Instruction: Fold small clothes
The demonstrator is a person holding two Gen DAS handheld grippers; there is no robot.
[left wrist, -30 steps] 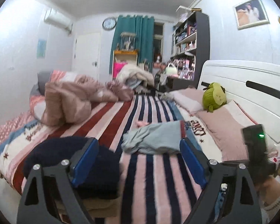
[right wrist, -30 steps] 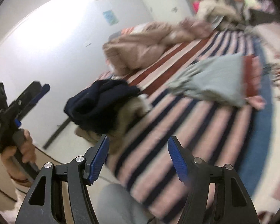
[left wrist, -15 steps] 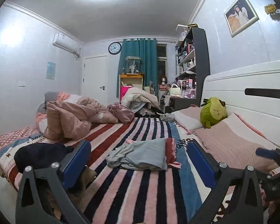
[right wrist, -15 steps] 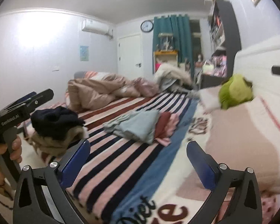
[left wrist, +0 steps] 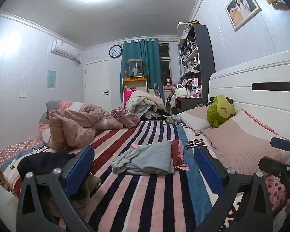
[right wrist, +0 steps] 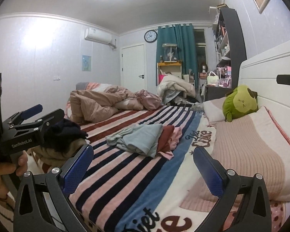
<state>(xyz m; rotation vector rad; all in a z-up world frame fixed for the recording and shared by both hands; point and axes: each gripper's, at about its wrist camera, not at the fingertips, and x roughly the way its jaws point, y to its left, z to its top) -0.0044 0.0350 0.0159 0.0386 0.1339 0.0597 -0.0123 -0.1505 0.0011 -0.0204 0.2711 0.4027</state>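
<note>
The left tongs (left wrist: 144,167) stand wide apart at the bottom of the frame, holding nothing, above the striped bed (left wrist: 145,193). The right tongs (right wrist: 143,166) are likewise spread and bare. Mid-frame in both views lies a small pile of clothes (left wrist: 147,158): a pale blue piece over a dark red and a pink one. At lower left sits a dark navy garment (left wrist: 40,162). A green plush (left wrist: 220,110) rests on the pillows at right.
</note>
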